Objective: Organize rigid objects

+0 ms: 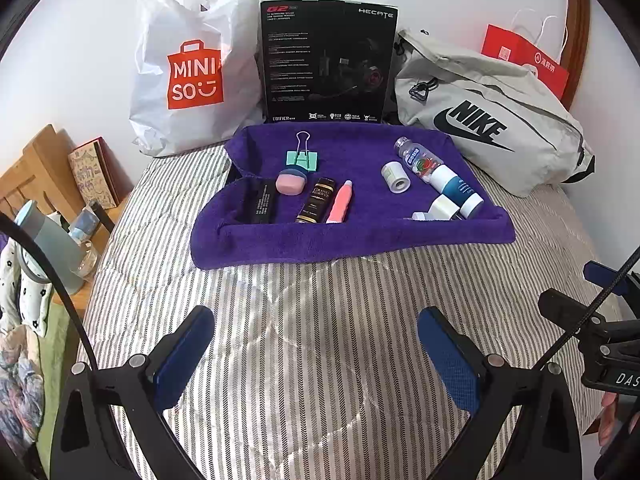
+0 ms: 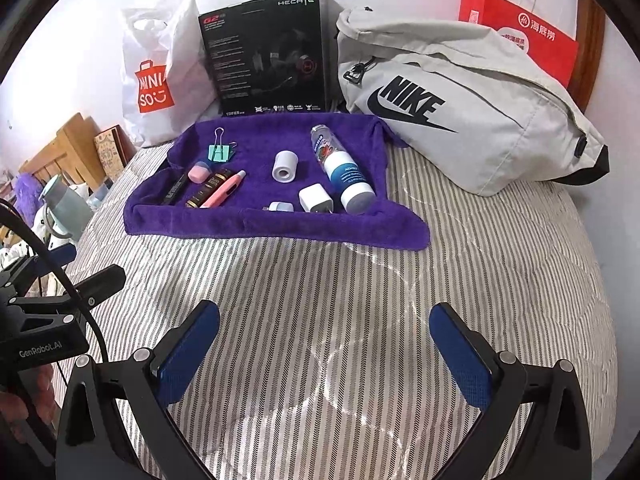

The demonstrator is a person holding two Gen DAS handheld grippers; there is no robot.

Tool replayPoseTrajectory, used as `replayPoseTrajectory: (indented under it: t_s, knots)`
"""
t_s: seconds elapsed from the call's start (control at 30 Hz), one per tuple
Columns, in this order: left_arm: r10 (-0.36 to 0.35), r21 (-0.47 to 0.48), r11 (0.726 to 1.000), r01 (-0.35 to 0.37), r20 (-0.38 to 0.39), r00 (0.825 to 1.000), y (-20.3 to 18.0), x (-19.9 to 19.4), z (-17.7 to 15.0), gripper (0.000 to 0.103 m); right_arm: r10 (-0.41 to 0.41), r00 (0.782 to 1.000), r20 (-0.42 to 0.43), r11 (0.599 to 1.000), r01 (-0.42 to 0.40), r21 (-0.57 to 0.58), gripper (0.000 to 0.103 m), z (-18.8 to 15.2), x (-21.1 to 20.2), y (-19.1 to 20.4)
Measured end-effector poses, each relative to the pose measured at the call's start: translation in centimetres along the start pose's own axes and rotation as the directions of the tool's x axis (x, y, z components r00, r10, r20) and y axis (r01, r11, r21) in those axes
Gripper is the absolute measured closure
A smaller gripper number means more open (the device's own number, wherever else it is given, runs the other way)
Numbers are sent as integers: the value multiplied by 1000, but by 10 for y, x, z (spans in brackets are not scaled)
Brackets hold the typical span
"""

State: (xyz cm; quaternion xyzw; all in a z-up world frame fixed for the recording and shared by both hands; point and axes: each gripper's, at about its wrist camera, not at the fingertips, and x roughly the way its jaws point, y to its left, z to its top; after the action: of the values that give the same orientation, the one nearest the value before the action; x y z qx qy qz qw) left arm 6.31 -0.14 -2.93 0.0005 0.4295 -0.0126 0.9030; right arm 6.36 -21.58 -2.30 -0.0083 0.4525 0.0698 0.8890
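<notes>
Both tongs hover over the striped bed, well short of the items, each with its blue pads spread apart and nothing between them: the left tongs and the right tongs.

A purple towel lies on the bed near the wall, its edges turned up, and all the small items rest on it. In its left part sit a green clip, a pink eraser just in front of the clip, a black tube, a brown tube and a pink pen, the last three lying side by side. In its right part a white roll stands just beside a clear bottle, which lies end to end with a white-and-blue bottle. A white charger and a small white plug lie near the front edge, the charger just beside the white-and-blue bottle.

Behind the towel, against the wall, stand a white Miniso bag, a black box, a grey Nike bag and a red paper bag.
</notes>
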Motion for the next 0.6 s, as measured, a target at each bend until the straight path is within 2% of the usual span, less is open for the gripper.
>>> replayPoseTrajectory:
  t_s: [0.6]
  knots:
    - [0,-11,1000,0,-2,1000,4,-3,-1,0,-4,1000,4,1000,4,-13,0,1,-7,5]
